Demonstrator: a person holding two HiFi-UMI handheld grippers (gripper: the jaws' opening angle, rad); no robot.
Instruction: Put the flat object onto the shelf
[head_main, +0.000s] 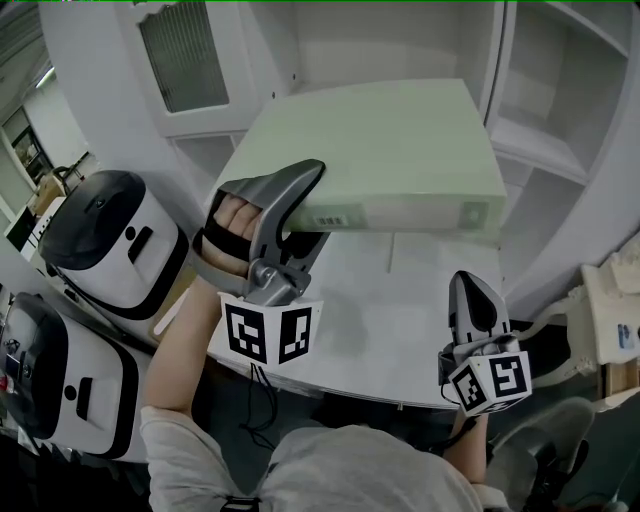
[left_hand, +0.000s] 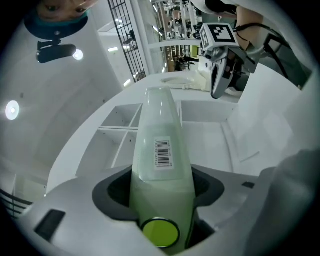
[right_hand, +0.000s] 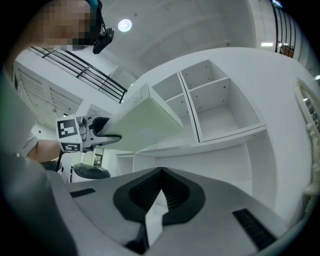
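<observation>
Flat pale-green box (head_main: 380, 140), barcoded edge, broad face up, before white shelf (head_main: 545, 165)

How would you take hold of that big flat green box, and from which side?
By its thin edge, from the near side. The flat green box is broad but slim, so only its thickness fits between jaws. The left tongs clamp it there beside the barcode label, one jaw above, one below.

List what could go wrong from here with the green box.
1. The left gripper grips the pale green flat box at one edge only. Most of it overhangs, so it could tilt or slip from the fingers.
2. The box looks wide beside the shelf unit's compartments, so a corner may hit a divider.
3. The right gripper is shut and off the box, giving no support.
</observation>
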